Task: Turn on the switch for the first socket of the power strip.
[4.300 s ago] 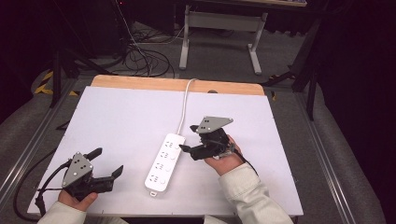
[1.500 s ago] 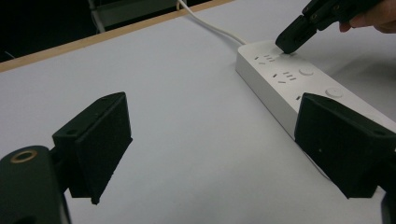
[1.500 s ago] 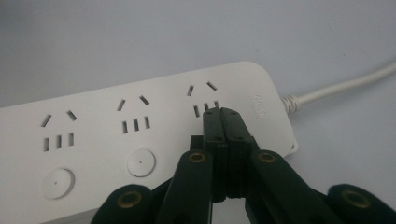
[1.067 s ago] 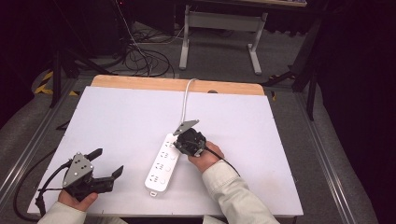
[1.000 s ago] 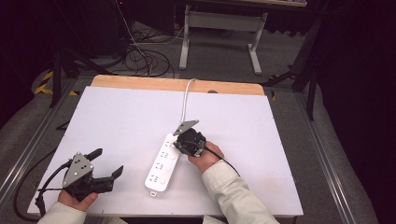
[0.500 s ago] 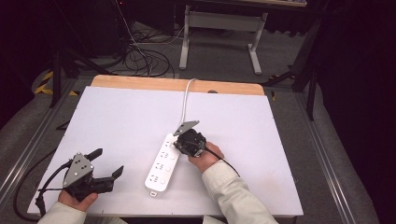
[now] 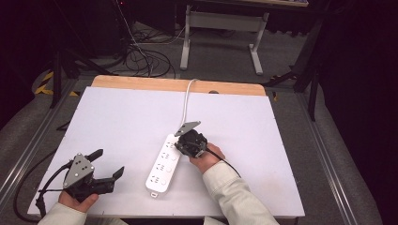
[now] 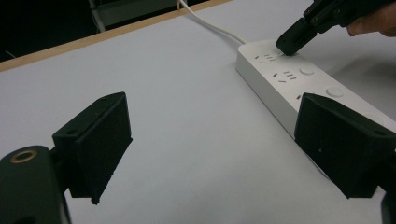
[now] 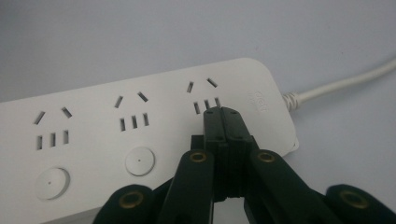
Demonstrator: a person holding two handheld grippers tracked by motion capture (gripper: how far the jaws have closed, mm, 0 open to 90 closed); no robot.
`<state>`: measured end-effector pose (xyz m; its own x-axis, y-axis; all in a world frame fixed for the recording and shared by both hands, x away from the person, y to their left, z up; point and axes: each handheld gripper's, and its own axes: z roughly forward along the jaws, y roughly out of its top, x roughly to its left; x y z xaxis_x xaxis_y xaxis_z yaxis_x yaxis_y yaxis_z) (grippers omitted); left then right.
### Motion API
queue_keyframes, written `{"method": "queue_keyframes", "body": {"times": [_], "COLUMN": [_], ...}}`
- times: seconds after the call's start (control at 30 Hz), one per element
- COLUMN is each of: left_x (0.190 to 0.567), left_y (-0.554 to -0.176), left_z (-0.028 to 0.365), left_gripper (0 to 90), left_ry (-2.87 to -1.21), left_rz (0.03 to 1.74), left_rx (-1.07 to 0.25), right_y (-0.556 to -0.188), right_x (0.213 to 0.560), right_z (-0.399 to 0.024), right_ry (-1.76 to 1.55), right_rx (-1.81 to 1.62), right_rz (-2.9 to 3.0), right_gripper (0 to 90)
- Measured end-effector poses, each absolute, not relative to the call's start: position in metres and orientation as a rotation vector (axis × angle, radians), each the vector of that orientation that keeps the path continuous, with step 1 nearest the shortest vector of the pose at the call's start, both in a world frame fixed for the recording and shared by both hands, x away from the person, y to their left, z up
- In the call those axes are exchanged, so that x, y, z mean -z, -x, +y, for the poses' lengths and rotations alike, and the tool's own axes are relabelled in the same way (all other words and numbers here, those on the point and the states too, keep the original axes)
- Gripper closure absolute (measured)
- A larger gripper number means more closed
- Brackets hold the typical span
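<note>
A white power strip [image 7: 162,166] lies at the middle of the white table, and its cable [image 7: 185,101] runs to the far edge. In the right gripper view the strip [image 9: 116,121] shows several sockets and two round buttons [image 9: 139,161]. My right gripper [image 9: 223,114] is shut with nothing held. Its joined tips rest on the strip's top just below the socket nearest the cable. The left gripper view shows that gripper [image 8: 293,41] tipped down onto the strip [image 8: 289,81]. My left gripper [image 7: 108,163] is open near the front left, apart from the strip, its jaws [image 8: 219,144] wide.
The table's wooden far edge [image 7: 178,85] has a cable hole. Beyond it stand a desk frame [image 7: 220,28] and loose cables on the floor [image 7: 136,56]. Metal rails [image 7: 328,164] run along both sides of the table. A black cable [image 7: 28,206] trails from my left gripper.
Since the oldest frame my right gripper has moved left onto the strip's cable end and shut. Over the last second neither hand has visibly moved.
</note>
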<state>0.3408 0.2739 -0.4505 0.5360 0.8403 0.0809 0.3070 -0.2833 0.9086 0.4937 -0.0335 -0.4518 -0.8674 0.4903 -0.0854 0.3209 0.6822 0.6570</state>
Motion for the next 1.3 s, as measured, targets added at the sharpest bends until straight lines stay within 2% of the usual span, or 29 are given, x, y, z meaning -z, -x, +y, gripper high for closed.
{"method": "queue_keyframes", "body": {"times": [0.87, 1.3], "left_x": [0.451, 0.451], "left_y": [-0.341, -0.341], "left_z": [0.274, 0.275], "left_gripper": [11.7, 11.6], "left_ry": [-1.838, -1.835], "left_rz": [0.946, 0.95], "left_rx": [-0.716, -0.716], "right_y": [-0.49, -0.481], "right_x": [0.453, 0.442], "right_z": [-0.033, -0.03], "right_ry": [-0.661, -0.59], "right_rx": [-0.961, -1.037], "right_rz": [2.612, 2.603], "right_gripper": [90.0, 90.0]}}
